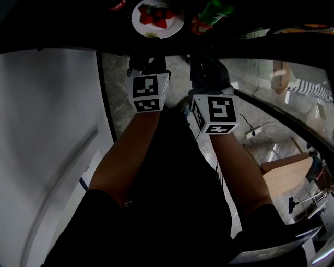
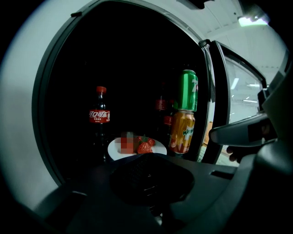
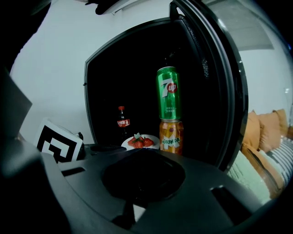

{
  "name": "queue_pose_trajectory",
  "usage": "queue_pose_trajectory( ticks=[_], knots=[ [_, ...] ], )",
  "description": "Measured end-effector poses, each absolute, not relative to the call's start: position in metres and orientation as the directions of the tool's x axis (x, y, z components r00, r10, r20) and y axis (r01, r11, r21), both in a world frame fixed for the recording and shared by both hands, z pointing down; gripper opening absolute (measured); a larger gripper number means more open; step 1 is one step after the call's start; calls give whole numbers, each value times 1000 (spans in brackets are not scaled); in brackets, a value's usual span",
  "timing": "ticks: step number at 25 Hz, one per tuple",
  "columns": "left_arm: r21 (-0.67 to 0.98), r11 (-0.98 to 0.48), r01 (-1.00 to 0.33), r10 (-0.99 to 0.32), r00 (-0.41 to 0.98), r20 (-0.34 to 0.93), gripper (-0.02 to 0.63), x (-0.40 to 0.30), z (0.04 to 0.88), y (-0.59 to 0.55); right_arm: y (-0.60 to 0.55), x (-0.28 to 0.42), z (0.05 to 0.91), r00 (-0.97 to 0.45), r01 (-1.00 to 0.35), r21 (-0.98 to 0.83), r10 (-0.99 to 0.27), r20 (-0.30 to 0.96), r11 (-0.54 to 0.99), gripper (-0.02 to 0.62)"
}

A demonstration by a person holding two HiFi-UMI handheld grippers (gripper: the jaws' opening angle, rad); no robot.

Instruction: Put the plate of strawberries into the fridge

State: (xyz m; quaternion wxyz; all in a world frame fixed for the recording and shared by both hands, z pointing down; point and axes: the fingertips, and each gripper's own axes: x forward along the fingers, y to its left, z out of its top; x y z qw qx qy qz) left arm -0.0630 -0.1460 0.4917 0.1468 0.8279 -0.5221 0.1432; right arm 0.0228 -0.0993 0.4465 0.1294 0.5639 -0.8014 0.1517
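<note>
Head view: both bare forearms reach forward and down, side by side, marker cubes on top
- left gripper [image 1: 146,62]: jaws together, nothing between them, clear of the plate
- right gripper [image 1: 206,63]: jaws likewise closed and empty, just beside the left one, tip level with it
- both tips sit in front of the fridge [image 3: 137,59] opening, over grey marbled floor [image 1: 119,78]
- fridge door [image 3: 219,91] stands open on the right, glass pane

Inside the fridge, interior dark:
- plate [image 1: 176,25], white, lies flat at the front of the compartment, apart from both grippers
- strawberries [image 1: 155,15] piled on it, red with green leaves
- orange can [image 3: 171,135] upright just right of the plate, near the door side
- green can [image 3: 167,93] stacked upright on top of the orange can
- cola bottle [image 3: 121,122] upright, red label and cap, left of the plate and further back

Whether plate and orange can touch: cannot tell
</note>
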Motion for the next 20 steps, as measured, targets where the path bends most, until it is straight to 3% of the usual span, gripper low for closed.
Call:
queue_pose_trajectory(
  ticks=[20],
  knots=[
    [-3,-440,-898,-852,417,318,2,-117,412,-129,-97,14,408,-357,-932,-79,-864,355,353,3]
  ],
)
